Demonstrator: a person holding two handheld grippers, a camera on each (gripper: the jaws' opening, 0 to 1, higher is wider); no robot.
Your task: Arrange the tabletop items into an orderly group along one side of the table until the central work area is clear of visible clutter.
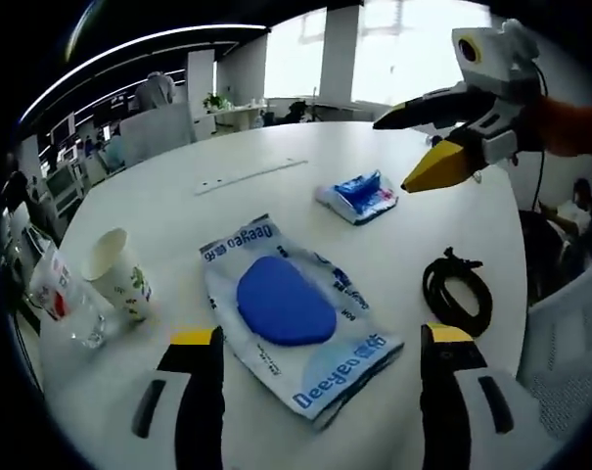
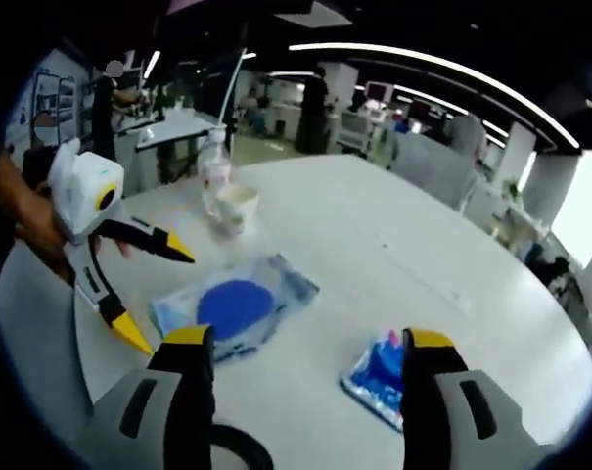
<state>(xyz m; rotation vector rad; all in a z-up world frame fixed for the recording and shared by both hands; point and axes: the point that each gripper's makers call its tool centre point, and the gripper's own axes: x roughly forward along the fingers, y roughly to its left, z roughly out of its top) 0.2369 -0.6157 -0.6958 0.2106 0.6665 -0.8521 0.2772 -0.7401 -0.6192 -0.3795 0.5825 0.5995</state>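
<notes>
In the left gripper view, the left claw point(image 1: 320, 377) rises from the bottom with its yellow-tipped jaws set wide apart and nothing between them. It hangs just above the near edge of a flat plastic package point(image 1: 296, 313), printed "Deeyeo", with a blue oval pad showing through. The package lies near the middle of the round white desk point(image 1: 178, 201), so it looks like the item the claw is lined up to take. To the left stand a paper cup point(image 1: 119, 274), tilted, and a clear glass point(image 1: 66, 299) just beside it, near the desk's edge. That is probably the side where a group could form. A small blue-and-white packet point(image 1: 359, 196) lies farther off. A coiled black cable point(image 1: 457, 294) lies toward the right edge. The right claw point(image 1: 428, 142) comes in from the upper right, jaws parted and empty, hovering above the desk near the small packet. Beyond are large bright windows and rows of office workstations.

In the right gripper view, the right claw point(image 2: 300, 377) likewise stands open and holds nothing. The small packet point(image 2: 379, 377) lies just ahead between its jaws, toward the right one, a likely pick. The Deeyeo package point(image 2: 239, 308) lies to the left. The cup point(image 2: 235, 208) and the glass point(image 2: 214, 176) stand beyond it. The left claw point(image 2: 159, 294) enters from the left in a hand, jaws spread over the desk point(image 2: 393, 235). A dark loop at the bottom edge is probably the cable. Ceiling light strips run over the open office.
</notes>
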